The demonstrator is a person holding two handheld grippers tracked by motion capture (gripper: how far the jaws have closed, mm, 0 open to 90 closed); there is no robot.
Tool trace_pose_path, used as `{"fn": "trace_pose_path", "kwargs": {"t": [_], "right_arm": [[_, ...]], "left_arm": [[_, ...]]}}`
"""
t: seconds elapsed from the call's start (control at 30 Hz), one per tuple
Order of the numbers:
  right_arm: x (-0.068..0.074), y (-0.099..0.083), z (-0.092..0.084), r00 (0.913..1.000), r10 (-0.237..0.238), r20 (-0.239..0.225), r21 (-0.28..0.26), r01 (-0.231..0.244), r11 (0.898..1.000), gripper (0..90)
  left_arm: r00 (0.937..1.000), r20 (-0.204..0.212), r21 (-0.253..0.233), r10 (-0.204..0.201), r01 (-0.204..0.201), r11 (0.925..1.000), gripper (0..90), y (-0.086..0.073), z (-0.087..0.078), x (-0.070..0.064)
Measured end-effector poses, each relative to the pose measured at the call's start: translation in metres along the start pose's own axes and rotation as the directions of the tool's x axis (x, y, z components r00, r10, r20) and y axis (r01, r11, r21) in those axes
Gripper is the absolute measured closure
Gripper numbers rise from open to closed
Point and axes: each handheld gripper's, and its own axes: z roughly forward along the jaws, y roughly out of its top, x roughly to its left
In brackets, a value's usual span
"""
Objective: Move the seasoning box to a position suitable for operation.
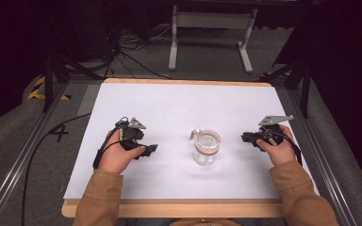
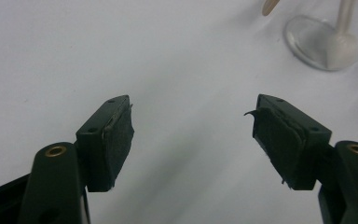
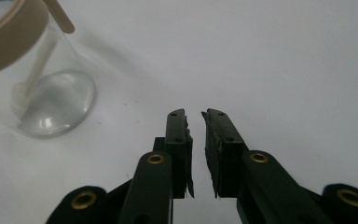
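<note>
On my far left I have the left gripper (image 1: 152, 149) resting low over the white table (image 1: 179, 103), held in the person's left hand (image 1: 118, 155) with its cable trailing back past the wrist. In the left gripper view its jaws stand wide apart with nothing but bare white surface between them, so that tool is released and holds nothing; the worn black pads (image 2: 121, 140) face each other across the gap. Moving toward the middle, the glass jar (image 1: 206, 148) stands upright on the table between the two tools, apart from both, with a tan band around its rim and a small handle or spout on the side toward the left gripper. A pale stick (image 3: 39, 65) leans inside it, its foot on the glass bottom; I think it is a spoon or stirrer, but the view through the glass is too blurred for me to be sure. Further right, the right gripper (image 1: 245, 137) points at the jar from just beside it, carried in the person's right hand (image 1: 278, 148) with the grey three-cornered plate on top. In the right gripper view its jaws are nearly together, a thin slit between the pads and nothing caught in it, so it is close to clenched on empty air, with the jar off to one side of its jaws.
</note>
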Motion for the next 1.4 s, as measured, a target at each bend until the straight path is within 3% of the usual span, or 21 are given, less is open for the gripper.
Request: {"fn": "trace_pose_path", "kwargs": {"t": [0.17, 0.27, 0.4, 0.67, 1.03, 1.3, 1.4], "right_arm": [[0.005, 0.003, -0.001, 0.999, -0.016, -0.042, -0.04, 0.014, 0.999, 80.5], [0.012, 0.008, -0.001, 0.9899, -0.076, -0.12, -0.097, 0.064, 0.993, 81.9], [0.017, 0.013, 0.0, 0.9852, -0.115, -0.127, -0.113, 0.101, 0.988, 84.1], [0.027, 0.022, 0.019, 0.9775, -0.126, -0.169, -0.107, 0.109, 0.988, 87.1], [0.035, 0.026, 0.048, 0.9633, -0.145, -0.226, -0.069, 0.133, 0.989, 89.3], [0.041, 0.029, 0.053, 0.9508, -0.162, -0.264, -0.066, 0.15, 0.986, 90.0], [0.041, 0.029, 0.054, 0.9515, -0.168, -0.257, -0.06, 0.158, 0.986, 90.0]], "left_arm": [[0.9998, 0.017, -0.03, -0.002, 0.002, 0.9996, 29.2, 0.001, -0.005, -0.004], [0.9987, 0.048, -0.059, 0.013, -0.01, 0.9982, 29.2, 0.002, -0.012, -0.009], [0.9988, 0.043, -0.079, 0.021, -0.017, 0.9967, 29.2, 0.002, -0.019, -0.014], [0.9988, 0.042, -0.101, 0.027, -0.023, 0.9947, 29.1, -0.004, -0.034, -0.023], [0.9997, 0.022, -0.08, -0.005, 0.007, 0.9967, 28.6, -0.019, -0.042, -0.015], [0.9997, 0.017, -0.079, -0.018, 0.019, 0.9967, 28.5, -0.022, -0.043, -0.014], [0.9997, 0.021, -0.075, -0.01, 0.012, 0.9971, 28.5, -0.022, -0.043, -0.014]]}}
